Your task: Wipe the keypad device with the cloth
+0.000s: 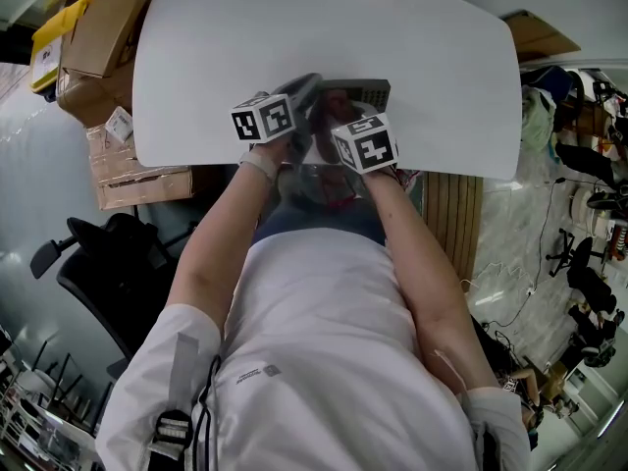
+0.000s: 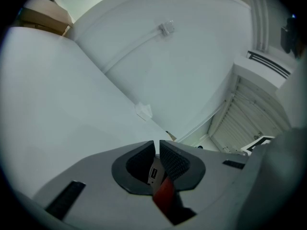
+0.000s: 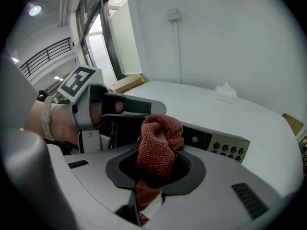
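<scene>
Right claw [image 3: 158, 169] is clamping down on a bunched cloth [image 3: 158, 140]. The cloth is rust-red terry with a nubby looped weave, and the wad is sticking up out of the dark pads as a rounded lump. Left claw [image 2: 157, 158] is pinching almost closed on a thin pale edge of the keypad device [image 3: 225, 145], with a small rectangular port showing between its cross-hatched rubber pads [image 2: 175, 163]. The device is a flat rectangular slab with a dark glossy face. At its far end a matte grey panel is carrying two rows of small round dark buttons. It is sitting between the two claws at the near edge of the table [image 1: 294, 27]. The left claw is gripping one end, and the cloth is sitting right at the dark face; whether the two are touching cannot be told. Both claw bodies are smooth grey plastic, each topped by a white cube with black square markers [image 1: 263, 118]. The table is a smooth white slab with rounded corners, and a small crumpled white scrap [image 3: 225, 89] is lying on it further out. Cardboard boxes [image 1: 98, 37] are stacked on the floor beside it.
</scene>
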`<state>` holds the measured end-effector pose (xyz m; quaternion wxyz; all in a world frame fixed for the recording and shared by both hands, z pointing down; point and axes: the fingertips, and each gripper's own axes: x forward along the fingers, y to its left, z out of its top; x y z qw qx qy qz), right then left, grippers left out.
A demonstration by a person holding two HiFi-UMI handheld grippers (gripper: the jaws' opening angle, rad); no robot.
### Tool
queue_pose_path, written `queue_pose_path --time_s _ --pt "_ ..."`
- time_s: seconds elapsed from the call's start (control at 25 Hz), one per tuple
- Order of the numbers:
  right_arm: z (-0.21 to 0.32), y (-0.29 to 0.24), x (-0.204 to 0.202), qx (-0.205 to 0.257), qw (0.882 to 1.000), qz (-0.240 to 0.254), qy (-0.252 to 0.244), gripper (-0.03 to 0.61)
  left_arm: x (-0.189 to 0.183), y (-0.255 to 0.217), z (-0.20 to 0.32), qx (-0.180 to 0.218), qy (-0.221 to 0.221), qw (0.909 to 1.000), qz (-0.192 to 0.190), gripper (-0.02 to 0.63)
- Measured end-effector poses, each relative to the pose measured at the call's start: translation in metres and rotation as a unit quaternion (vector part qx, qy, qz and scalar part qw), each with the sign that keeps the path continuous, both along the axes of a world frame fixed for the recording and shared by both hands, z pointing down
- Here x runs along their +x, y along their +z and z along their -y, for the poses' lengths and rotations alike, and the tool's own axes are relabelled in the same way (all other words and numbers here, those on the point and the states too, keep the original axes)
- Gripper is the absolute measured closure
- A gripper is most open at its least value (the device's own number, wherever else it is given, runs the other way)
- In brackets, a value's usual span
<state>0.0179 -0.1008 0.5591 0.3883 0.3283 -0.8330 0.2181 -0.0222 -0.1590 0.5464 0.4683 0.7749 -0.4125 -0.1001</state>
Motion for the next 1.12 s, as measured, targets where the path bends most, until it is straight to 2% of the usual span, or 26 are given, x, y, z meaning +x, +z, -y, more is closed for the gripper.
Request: queue_pose_path --time_s 0.72,1.12 --pt "-0.029 0.030 0.005 -0.036 0.999 -0.010 -0.010 0.483 0.000 0.000 -0.001 0.006 0.011 0.9999 0.007 0.569" --pt "-0.041 0.042 0.014 -0.076 0.997 0.023 0.016 0.483 0.002 -0.002 -0.001 0.008 0.016 0.9997 0.014 0.569"
